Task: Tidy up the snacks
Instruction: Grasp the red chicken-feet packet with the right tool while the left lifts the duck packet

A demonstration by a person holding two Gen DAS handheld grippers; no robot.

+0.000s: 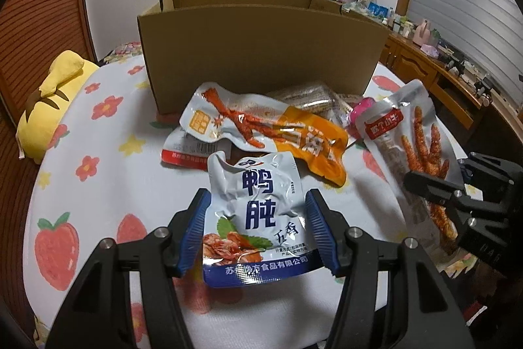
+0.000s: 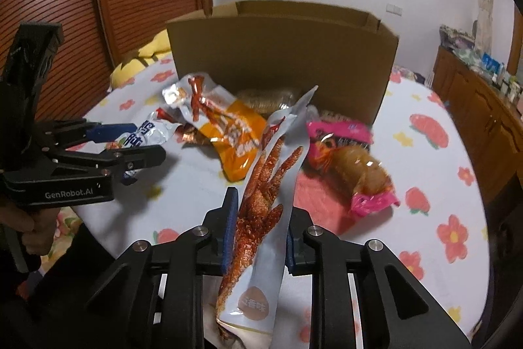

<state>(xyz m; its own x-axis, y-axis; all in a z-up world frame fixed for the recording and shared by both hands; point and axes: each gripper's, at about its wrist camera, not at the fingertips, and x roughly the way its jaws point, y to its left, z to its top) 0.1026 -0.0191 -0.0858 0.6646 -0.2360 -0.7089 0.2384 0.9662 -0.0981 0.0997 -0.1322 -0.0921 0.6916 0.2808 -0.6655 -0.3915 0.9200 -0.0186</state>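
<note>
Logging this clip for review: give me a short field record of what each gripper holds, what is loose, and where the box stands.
surface: bed sheet printed with flowers and strawberries
left gripper: shut on the blue-and-white pouch, fingers on its two side edges
right gripper: shut on the long chicken-feet pack, which stands tilted
box: open cardboard box behind the pile, flaps up
loose snacks: orange-and-white pack, pink-ended pack, clear-wrapped snacks against the box
box contents: hidden
other: yellow plush at the sheet's edge
</note>
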